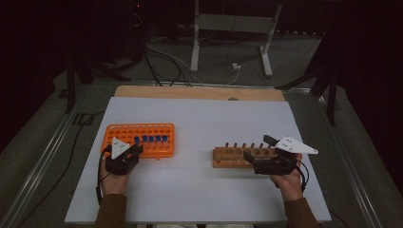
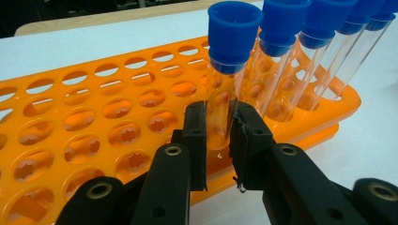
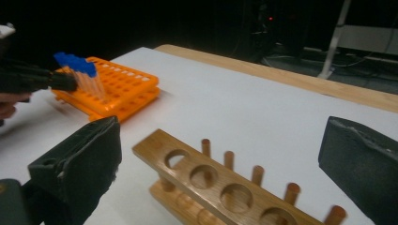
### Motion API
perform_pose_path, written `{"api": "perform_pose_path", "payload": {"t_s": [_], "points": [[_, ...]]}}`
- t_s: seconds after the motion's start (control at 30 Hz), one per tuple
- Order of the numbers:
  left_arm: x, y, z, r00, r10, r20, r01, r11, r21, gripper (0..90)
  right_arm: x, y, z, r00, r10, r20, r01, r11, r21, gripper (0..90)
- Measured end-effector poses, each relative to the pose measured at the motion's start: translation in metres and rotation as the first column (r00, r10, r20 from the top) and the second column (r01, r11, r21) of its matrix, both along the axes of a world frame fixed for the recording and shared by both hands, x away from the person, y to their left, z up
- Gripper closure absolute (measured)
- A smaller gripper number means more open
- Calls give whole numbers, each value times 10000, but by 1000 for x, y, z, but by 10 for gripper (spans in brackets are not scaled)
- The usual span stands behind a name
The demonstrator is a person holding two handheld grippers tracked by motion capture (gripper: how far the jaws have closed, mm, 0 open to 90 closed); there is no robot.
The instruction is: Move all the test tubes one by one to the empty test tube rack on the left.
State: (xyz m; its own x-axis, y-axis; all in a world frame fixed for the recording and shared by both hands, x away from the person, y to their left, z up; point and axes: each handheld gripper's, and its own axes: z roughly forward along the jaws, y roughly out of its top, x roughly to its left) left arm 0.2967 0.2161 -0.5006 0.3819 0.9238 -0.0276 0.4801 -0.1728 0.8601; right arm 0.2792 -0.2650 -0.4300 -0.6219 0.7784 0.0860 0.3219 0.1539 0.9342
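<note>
An orange tube rack (image 1: 121, 133) lies at the table's left with a row of several clear, blue-capped tubes (image 1: 151, 139) standing in it. My left gripper (image 2: 219, 136) is shut on the glass of the nearest tube (image 2: 224, 89), which stands upright in its hole under its blue cap (image 2: 233, 28). From above, the left gripper (image 1: 138, 148) sits at the rack's front edge. A wooden rack (image 1: 233, 154) with round holes and pegs lies at the right. My right gripper (image 3: 220, 154) stands open, its jaws wide on either side of the wooden rack (image 3: 197, 176), holding nothing.
The other capped tubes (image 2: 300, 56) stand close behind the held one. The white board (image 1: 204, 118) lies on a wooden table (image 1: 199, 92). Cables and a metal stand (image 1: 233, 28) are on the dark floor beyond.
</note>
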Motion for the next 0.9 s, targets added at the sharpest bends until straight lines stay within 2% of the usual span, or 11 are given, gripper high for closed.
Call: {"api": "perform_pose_path", "payload": {"t_s": [0.03,0.07,0.13,0.27,0.4,0.6,0.73,0.87,0.9], "points": [[0,0,0,10000,-2,-18,2,9999,-119,757,-1,-1,-1,10000,-23,76,24,9999,-116,3],[-1,1,0,10000,42,-16,-42,9998,-182,687,-2,-2,-3,9998,-96,158,100,9996,-270,3],[-3,3,1,10000,64,-26,-65,9992,-393,618,-2,-4,-7,9993,-244,276,257,9986,-473,3],[-10,9,8,9995,196,245,-173,9958,-897,489,-2,-9,-12,9991,-337,269,346,9989,-321,3],[-20,11,17,9971,169,743,-73,9917,-1281,361,-3,-16,-15,9985,-434,323,438,9990,-110,3],[-31,12,26,9930,154,1174,-12,9928,-1200,203,-3,-24,-21,9978,-565,334,567,9984,-60,3],[-39,19,32,9901,189,1390,0,9909,-1346,150,-3,-27,-22,9974,-628,348,626,9980,68,3],[-47,24,38,9865,264,1614,-25,9892,-1467,33,-3,-29,-23,9966,-692,448,686,9975,137,3],[-50,25,40,9838,346,1760,-59,9870,-1609,7,-3,-29,-24,9960,-750,479,744,9971,125,2]]}}
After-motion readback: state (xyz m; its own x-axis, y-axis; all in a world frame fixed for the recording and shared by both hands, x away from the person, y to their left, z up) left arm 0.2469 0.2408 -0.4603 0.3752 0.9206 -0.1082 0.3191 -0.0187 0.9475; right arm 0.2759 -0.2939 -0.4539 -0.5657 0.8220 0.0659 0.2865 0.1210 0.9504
